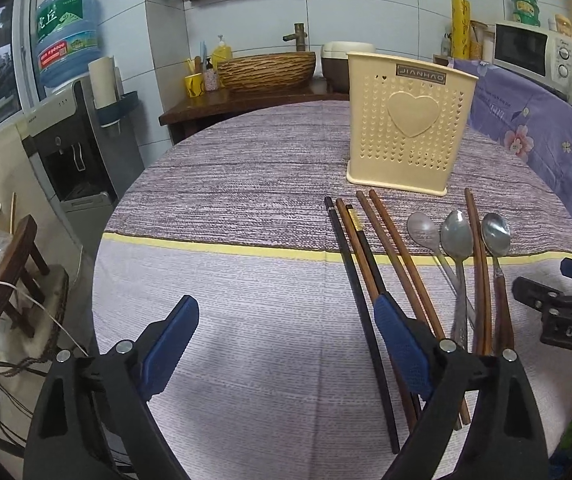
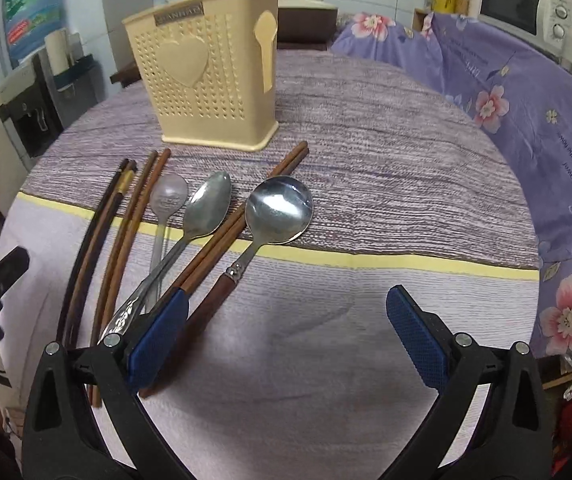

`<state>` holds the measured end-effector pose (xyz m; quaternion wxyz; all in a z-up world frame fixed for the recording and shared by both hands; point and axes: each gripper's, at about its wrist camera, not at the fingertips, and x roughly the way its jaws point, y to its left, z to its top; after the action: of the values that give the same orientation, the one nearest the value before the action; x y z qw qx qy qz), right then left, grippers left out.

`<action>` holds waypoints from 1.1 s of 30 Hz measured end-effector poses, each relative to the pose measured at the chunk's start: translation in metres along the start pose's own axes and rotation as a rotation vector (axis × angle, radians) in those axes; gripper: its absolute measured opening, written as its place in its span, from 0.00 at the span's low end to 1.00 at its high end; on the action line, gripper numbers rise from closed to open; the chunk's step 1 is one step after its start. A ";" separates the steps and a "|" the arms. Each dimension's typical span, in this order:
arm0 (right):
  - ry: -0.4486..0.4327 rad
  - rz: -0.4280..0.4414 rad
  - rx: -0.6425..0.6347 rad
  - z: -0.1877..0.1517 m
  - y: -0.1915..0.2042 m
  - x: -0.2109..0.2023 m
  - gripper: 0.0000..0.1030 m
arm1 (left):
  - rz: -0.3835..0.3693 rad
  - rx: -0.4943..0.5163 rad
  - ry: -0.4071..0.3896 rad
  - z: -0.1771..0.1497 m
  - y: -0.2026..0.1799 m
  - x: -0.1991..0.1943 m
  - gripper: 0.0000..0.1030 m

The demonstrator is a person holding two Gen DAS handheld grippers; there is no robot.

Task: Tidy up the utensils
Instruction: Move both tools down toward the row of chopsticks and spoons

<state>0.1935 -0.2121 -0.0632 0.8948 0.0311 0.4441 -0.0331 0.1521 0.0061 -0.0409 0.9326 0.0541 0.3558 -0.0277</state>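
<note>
The left gripper (image 1: 286, 344) is wide open, holding nothing; the right gripper (image 2: 286, 332) too; spoons (image 2: 209, 206) lie on the table (image 2: 366, 152).

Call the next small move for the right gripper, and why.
Probably slide the right gripper left and down over the wooden-handled spoon. Its jaws stand open and empty above bare cloth, that spoon's handle lies just beside the left pad, and the cream holder behind the utensils looks empty so far.
</note>
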 end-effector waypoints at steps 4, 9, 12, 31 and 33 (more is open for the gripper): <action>0.053 -0.038 -0.012 0.003 0.007 0.012 0.95 | 0.013 0.007 0.017 0.000 -0.001 0.004 0.86; 0.093 -0.083 -0.056 0.008 0.016 0.021 0.95 | 0.008 -0.002 0.041 0.003 -0.001 0.011 0.81; 0.087 -0.116 -0.098 0.008 0.016 0.018 0.95 | -0.016 -0.005 0.059 0.003 -0.002 0.014 0.78; 0.052 -0.122 -0.114 0.005 -0.006 0.014 0.95 | -0.097 0.011 0.194 0.010 -0.026 0.053 0.44; 0.047 -0.118 -0.118 0.006 -0.006 0.014 0.95 | -0.084 0.027 0.195 0.014 -0.026 0.059 0.44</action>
<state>0.2066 -0.2193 -0.0711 0.8809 -0.0470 0.4673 -0.0588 0.2032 -0.0219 -0.0715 0.8908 0.0542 0.4463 -0.0665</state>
